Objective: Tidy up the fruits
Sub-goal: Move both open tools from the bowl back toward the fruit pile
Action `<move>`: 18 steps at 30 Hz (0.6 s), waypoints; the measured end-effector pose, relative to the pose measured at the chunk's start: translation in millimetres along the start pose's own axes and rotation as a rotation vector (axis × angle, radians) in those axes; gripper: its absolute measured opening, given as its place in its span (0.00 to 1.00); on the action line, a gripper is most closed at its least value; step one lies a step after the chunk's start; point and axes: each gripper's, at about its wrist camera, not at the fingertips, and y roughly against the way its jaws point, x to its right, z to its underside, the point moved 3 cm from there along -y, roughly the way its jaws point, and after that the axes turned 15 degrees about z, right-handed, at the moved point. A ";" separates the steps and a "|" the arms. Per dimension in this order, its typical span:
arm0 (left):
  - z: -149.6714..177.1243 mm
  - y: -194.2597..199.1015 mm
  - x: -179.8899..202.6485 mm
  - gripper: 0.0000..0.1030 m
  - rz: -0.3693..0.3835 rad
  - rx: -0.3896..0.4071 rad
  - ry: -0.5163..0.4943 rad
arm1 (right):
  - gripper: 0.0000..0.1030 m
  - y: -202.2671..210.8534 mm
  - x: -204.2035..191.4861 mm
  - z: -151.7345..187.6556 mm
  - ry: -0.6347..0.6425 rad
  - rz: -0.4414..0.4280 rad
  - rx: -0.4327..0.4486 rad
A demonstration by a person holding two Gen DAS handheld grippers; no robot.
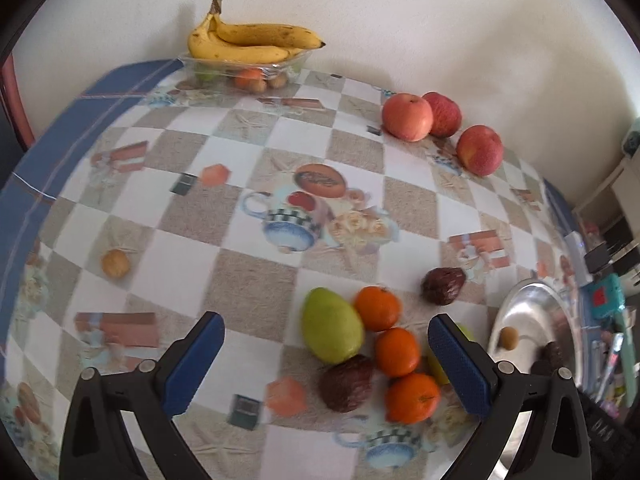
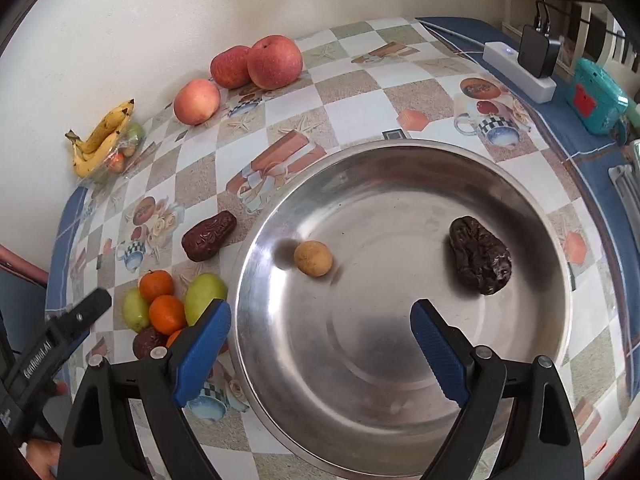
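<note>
Oranges [image 1: 394, 350] under left gripper [image 1: 326, 362], dark date [image 2: 480, 256] in steel bowl [image 2: 360, 176] right view only

Steel bowl [image 1: 532, 312] being cut off at lower right of left wrist view, partly hidden behind right finger. Second green fruit [image 1: 438, 368] being mostly hidden behind same finger. Contents of clear tray [image 1: 240, 66] under bananas [image 1: 244, 42] too small to tell. In right wrist view, bowl's near rim being hidden by gripper frame at bottom.
</note>
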 end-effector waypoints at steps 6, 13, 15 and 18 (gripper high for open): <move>0.0 12.5 -19.1 1.00 -0.017 0.014 0.021 | 0.89 2.9 -10.3 0.6 0.010 -0.039 0.037; -7.6 34.7 -42.0 1.00 -0.042 0.074 0.053 | 0.89 12.2 -30.5 -0.5 0.049 -0.068 0.097; -10.3 42.3 -51.9 1.00 -0.060 0.096 0.074 | 0.89 13.6 -37.6 0.2 0.061 -0.082 0.106; -14.0 49.3 -63.6 1.00 -0.066 0.108 0.104 | 0.89 15.3 -50.0 2.0 0.074 -0.116 0.109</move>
